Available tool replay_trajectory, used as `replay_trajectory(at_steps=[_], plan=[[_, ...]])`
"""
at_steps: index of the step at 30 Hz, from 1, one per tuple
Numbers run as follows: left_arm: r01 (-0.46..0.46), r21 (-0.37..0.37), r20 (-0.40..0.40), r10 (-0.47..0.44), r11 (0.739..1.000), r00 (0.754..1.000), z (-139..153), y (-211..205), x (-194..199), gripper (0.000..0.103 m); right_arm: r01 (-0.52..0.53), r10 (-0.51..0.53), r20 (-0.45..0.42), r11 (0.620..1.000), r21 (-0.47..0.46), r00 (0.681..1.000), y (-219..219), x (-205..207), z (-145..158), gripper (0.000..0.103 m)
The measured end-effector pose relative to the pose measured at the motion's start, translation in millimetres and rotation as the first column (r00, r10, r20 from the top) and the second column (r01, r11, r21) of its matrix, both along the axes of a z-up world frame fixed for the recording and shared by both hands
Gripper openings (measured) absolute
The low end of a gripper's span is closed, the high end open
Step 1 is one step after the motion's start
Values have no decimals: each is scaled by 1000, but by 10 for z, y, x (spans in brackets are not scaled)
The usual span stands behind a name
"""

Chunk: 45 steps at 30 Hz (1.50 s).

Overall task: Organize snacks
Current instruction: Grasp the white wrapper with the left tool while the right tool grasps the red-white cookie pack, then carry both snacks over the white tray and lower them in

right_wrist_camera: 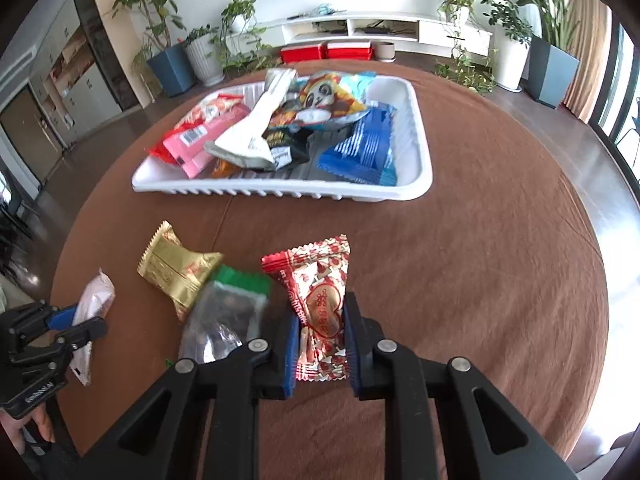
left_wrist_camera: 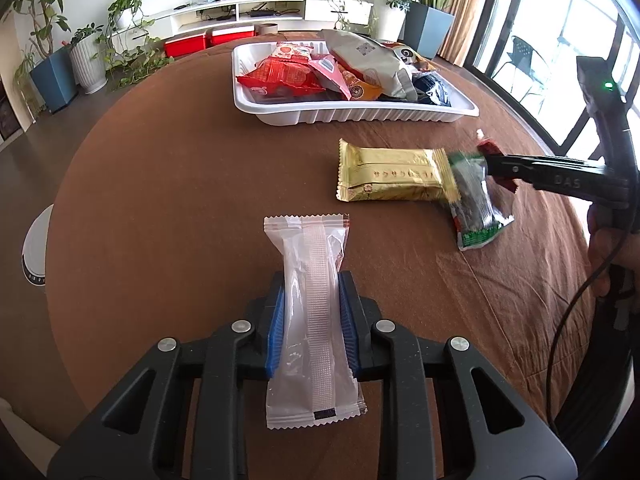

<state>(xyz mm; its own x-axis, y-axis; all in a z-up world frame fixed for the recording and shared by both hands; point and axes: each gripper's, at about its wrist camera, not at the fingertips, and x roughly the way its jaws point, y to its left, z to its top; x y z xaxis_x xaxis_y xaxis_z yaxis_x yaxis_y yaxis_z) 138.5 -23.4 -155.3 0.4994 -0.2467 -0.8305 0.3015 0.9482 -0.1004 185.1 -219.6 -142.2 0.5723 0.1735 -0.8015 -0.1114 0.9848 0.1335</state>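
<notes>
We see a matt brown cloth point(left_wrist_camera: 180, 200) over the desk, a ribbed white plastic tray point(left_wrist_camera: 360, 114), a glossy gold foil packet point(left_wrist_camera: 394, 176) and a translucent plastic wrapper point(left_wrist_camera: 312, 312).

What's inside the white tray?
The ribbed white plastic tray holds a heap of snack packets: a blue wrapper, a panda-print bag, a pink packet and a beige bag. Packets underneath the heap are mostly covered.
</notes>
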Motion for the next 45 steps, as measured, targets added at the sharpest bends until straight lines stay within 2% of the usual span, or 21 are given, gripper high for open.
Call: replay_trajectory(at_steps=[5, 11, 17, 23, 27, 35, 39, 45], plan=[[-6, -9, 7, 6, 1000, 1000, 22, 12, -8, 22, 14, -14, 19, 999, 29, 1000, -60, -99, 68, 21], [-7, -59, 15, 7, 998, 1000, 97, 41, -41, 22, 26, -27, 25, 997, 68, 999, -114, -155, 63, 21], [-13, -110, 33, 17, 994, 999, 262, 86, -8, 22, 36, -38, 16, 994, 102, 999, -158, -184, 60, 20], [-16, -150, 58, 25, 989, 998, 478, 140, 180, 22, 46, -52, 41, 989, 138, 998, -236, -141, 214, 21], [4, -147, 103, 11, 989, 995, 743, 103, 393, 22, 46, -56, 58, 986, 159, 997, -292, -28, 342, 21], [30, -131, 157, -9, 991, 987, 1201, -45, 1144, 22, 44, -61, 102, 986, 164, 993, -352, 416, 701, 21], [35, -134, 135, -17, 990, 991, 1208, -202, 1527, 22, 39, -57, 101, 984, 174, 993, -333, 766, 835, 21], [47, -130, 84, -36, 990, 996, 993, -458, 1979, 22, 19, -31, 68, 985, 171, 997, -137, 1293, 834, 21]])
